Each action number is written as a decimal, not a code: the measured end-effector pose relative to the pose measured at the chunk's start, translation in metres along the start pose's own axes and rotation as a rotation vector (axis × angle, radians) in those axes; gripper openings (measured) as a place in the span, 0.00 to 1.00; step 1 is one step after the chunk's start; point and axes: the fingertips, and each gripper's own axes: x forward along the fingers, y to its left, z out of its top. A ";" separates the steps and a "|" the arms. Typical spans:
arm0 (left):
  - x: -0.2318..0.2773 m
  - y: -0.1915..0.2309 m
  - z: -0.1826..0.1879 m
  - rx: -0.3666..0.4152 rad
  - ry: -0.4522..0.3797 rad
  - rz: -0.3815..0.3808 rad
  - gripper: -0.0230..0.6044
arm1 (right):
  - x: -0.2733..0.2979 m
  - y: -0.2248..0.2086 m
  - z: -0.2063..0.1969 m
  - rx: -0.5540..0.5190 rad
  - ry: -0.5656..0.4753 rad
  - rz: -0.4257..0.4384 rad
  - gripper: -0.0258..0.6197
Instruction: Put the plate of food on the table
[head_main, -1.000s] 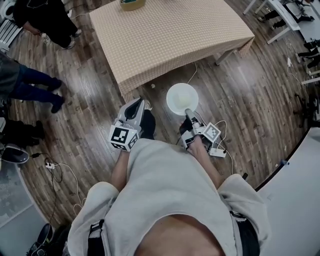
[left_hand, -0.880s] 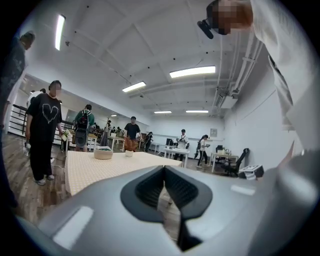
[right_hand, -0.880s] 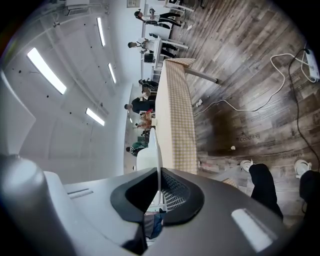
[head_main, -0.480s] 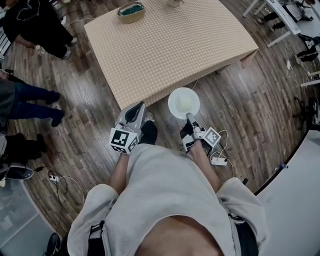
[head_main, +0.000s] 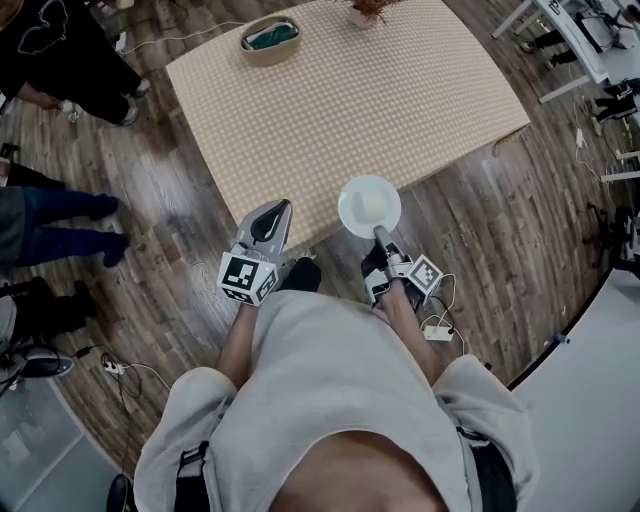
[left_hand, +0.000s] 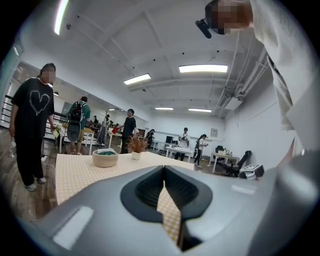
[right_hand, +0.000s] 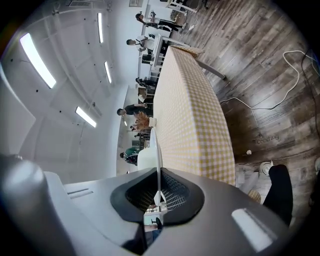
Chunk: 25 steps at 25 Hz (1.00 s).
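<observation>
One hand-held gripper (head_main: 380, 234), right, pinching plate (head_main: 351, 211) rim

Wht plate (head_main: 369, 206); tan-check tablecloth (head_main: 350, 90); brn floor (head_main: 170, 190)

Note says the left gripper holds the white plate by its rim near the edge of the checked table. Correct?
No: the right gripper holds the white plate by its rim near the edge of the checked table. The head view shows it, and the right gripper view shows the rim between the jaws.
</observation>
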 end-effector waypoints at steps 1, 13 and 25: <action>0.006 0.009 0.003 0.000 0.000 -0.001 0.05 | 0.010 0.004 0.002 0.001 -0.002 0.000 0.06; 0.036 0.072 0.029 0.023 -0.028 -0.003 0.05 | 0.085 0.045 0.008 -0.034 -0.004 0.037 0.06; 0.031 0.071 0.025 0.015 -0.034 0.005 0.05 | 0.087 0.046 0.005 -0.030 -0.006 0.044 0.06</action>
